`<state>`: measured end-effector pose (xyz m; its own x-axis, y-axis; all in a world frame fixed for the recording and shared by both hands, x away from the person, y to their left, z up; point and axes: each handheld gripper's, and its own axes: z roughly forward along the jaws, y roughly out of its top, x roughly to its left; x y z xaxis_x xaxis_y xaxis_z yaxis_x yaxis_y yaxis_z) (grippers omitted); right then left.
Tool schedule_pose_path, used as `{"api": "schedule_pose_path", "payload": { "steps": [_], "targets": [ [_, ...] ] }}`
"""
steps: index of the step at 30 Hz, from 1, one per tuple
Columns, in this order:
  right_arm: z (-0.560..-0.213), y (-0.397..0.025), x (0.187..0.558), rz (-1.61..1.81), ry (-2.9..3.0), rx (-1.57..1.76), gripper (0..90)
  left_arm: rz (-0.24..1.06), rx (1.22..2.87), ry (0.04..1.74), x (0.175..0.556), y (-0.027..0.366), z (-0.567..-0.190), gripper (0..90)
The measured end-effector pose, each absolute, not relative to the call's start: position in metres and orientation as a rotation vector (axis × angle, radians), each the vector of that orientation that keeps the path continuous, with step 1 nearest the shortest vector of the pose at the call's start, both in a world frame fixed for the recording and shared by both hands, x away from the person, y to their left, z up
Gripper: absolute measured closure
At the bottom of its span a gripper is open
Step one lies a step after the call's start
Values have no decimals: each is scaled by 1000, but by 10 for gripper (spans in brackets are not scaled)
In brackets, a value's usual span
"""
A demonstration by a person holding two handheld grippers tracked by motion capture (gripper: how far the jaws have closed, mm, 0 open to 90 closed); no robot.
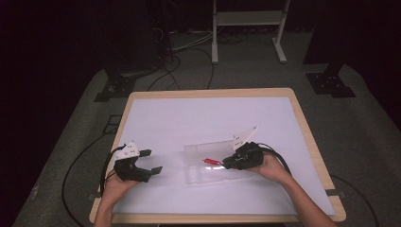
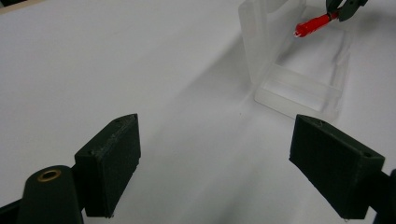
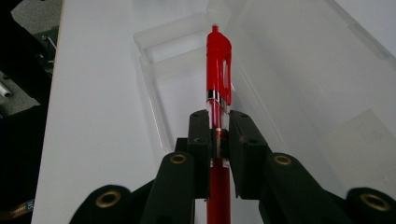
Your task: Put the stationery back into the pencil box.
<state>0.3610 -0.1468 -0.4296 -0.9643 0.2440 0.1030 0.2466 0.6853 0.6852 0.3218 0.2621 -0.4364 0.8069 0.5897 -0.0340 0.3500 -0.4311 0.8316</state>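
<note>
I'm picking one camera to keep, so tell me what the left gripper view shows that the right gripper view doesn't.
Left gripper view alone: the left claw spread wide open over the bare white table, and the right claw seen from afar. Right gripper view alone: the right claw's fingers clamped on the red pen, plus the pen's clip and the table's wooden edge. Both share the pen, the open clear plastic case and the white tabletop.

One red pen [image 3: 218, 60], one clear plastic case [image 1: 208, 163] with its lid up, two black grippers, left gripper [image 1: 150, 161], right gripper [image 1: 225, 163], two hands, one white-topped table [image 1: 189, 118], one pale metal stand [image 1: 248, 19] behind
</note>
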Motion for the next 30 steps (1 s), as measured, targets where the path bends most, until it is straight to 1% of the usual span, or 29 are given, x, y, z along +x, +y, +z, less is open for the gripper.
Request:
{"api": "schedule_pose_path", "payload": {
  "steps": [30],
  "targets": [
    [-452, -140, 365, -1051, -2887, -400, 786, 326, 2055, 694, 321, 262, -436, 158]
  ]
}}
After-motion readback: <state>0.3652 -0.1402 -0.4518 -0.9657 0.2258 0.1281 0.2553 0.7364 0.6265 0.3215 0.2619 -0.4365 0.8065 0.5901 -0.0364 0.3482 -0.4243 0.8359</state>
